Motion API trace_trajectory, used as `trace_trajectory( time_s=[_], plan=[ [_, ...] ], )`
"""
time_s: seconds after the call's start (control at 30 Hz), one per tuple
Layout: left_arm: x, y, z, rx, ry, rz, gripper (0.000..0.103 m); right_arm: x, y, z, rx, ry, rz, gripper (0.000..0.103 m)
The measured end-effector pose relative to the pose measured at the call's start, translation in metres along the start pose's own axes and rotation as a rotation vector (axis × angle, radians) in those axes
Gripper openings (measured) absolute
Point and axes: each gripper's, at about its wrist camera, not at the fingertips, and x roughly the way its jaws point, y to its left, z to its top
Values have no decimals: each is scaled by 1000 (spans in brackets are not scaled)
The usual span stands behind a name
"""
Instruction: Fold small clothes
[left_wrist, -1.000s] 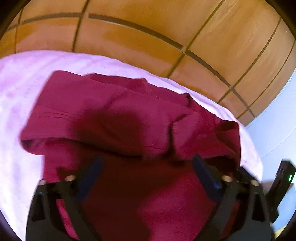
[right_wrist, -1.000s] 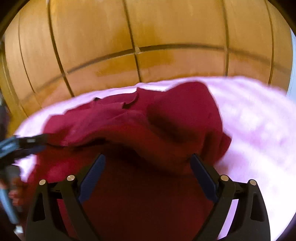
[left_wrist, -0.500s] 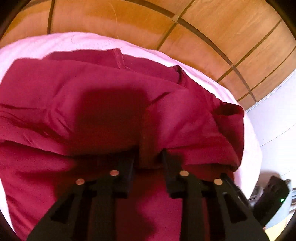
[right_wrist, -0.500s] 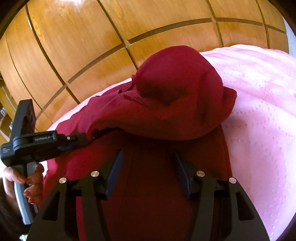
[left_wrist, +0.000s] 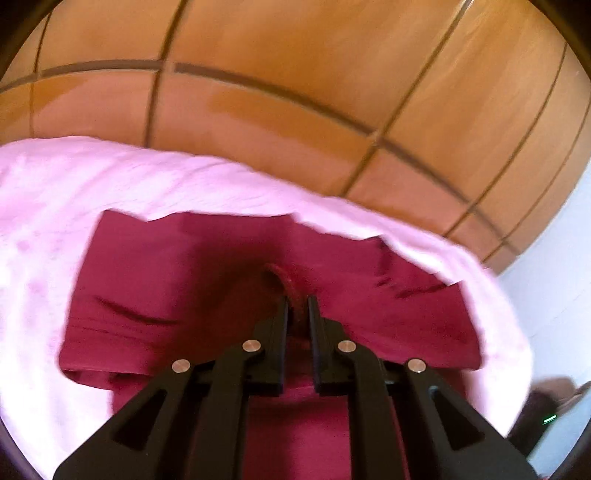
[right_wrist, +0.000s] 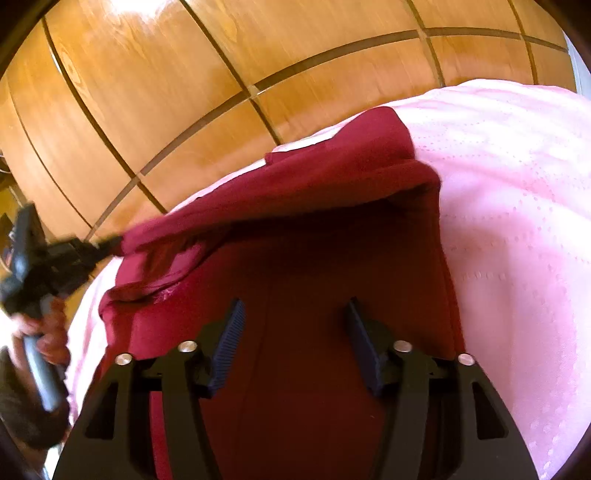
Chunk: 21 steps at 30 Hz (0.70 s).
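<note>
A dark red garment (left_wrist: 177, 288) lies on a pink cloth (left_wrist: 55, 206). My left gripper (left_wrist: 297, 301) is shut on a raised fold of the garment and holds it above the rest. In the right wrist view the garment (right_wrist: 332, 229) has its left edge lifted and stretched toward the left gripper (right_wrist: 107, 245), which shows at the left in a hand. My right gripper (right_wrist: 293, 306) is open and empty, low over the flat red fabric.
A wood-panelled wall (left_wrist: 295, 92) with dark seams rises just behind the pink cloth (right_wrist: 517, 221). A pale wall (left_wrist: 554, 295) shows at the right in the left wrist view. The person's hand (right_wrist: 44, 332) is at the far left.
My left gripper closed on a fold of the garment and pulled it up and left. My right gripper has opened wider and stays empty.
</note>
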Motion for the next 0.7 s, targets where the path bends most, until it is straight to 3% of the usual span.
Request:
trace_trajectory(
  time_s=[0.17,0.3,0.33,0.37,0.4,0.43,0.5,0.57,0.63,0.7],
  plan=[
    [20,19,-16,-29,42,24,9,9,-10,30,123,-9,68,66],
    [29,19,-23,12,42,54,10,29,-25,56,209,2,92,66],
    [29,19,-23,23,38,58,10,29,-32,64,239,-32,61,64],
    [29,16,-23,41,26,58,10,25,-37,69,262,-76,34,39],
    [28,12,-22,55,21,57,10,19,-43,73,281,-127,14,22],
    [28,8,-22,77,18,63,10,10,-50,75,305,-173,-34,18],
    [34,0,-28,135,24,73,9,8,-64,69,379,-187,-72,17],
    [41,-3,-33,162,32,97,9,20,-75,56,419,-131,-128,12],
    [42,-1,-34,161,32,97,10,21,-81,46,447,-155,-101,12],
    [39,3,-33,148,27,84,13,18,-79,47,438,-158,-78,20]
  ],
)
